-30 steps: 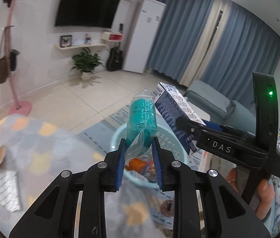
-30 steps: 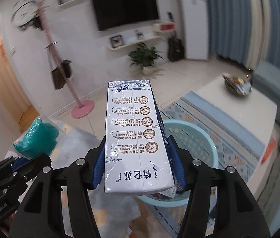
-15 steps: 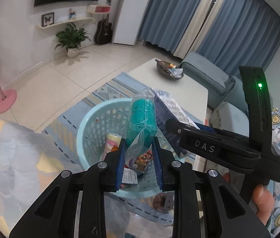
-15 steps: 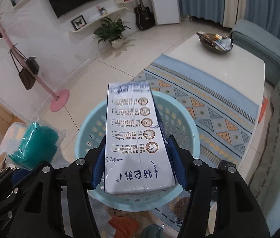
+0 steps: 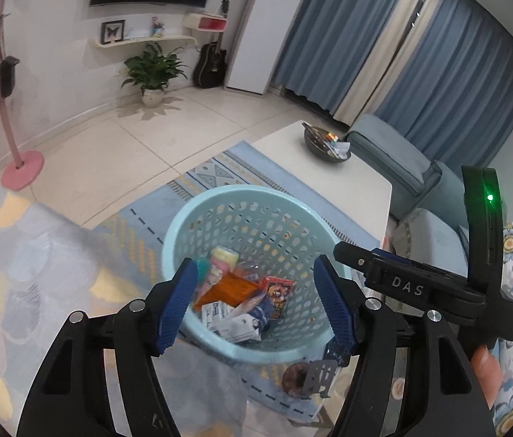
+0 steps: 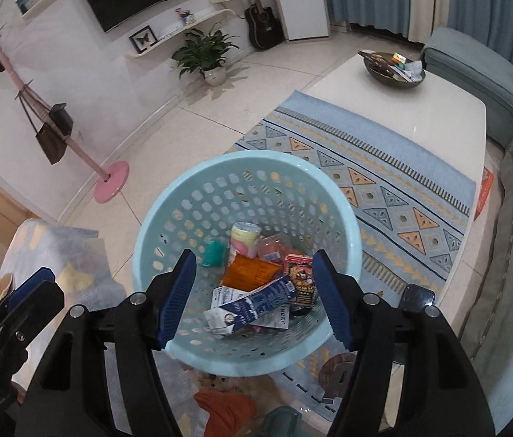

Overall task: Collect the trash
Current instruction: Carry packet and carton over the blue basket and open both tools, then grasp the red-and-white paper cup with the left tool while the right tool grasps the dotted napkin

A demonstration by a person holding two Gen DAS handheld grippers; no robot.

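Both grippers are held above the pale blue perforated basket [image 6: 198, 196], which stands on the patterned blue rug [image 6: 394, 153] and serves as the landmark here. The left gripper [image 5: 256, 304] is seen with its jaws opening, blue pads spread wide, nothing between them; only the basket's contents show through the gap. The right gripper [image 6: 253, 296] is likewise opening and empty, its pads apart over the near side of the basket. Inside the basket a blue-and-white milk carton [image 6: 253, 306] lies on its side at the near part of the bottom, on top of other litter. A teal packet [image 6: 214, 253] is noted at the left side of the bottom, near the wall. An orange wrapper [image 6: 251, 273] lies toward the centre, a red snack packet [image 6: 302, 273] to its right, and a pale yellow-and-pink cup [image 6: 243, 236] at the far side of the heap. A white coffee table [image 6: 438, 109] stands beyond and right of the basket, with a dark bowl [image 6: 391, 71] on its far end. A pink coat stand [image 6: 111, 182] is placed left of the basket on the tiled floor.
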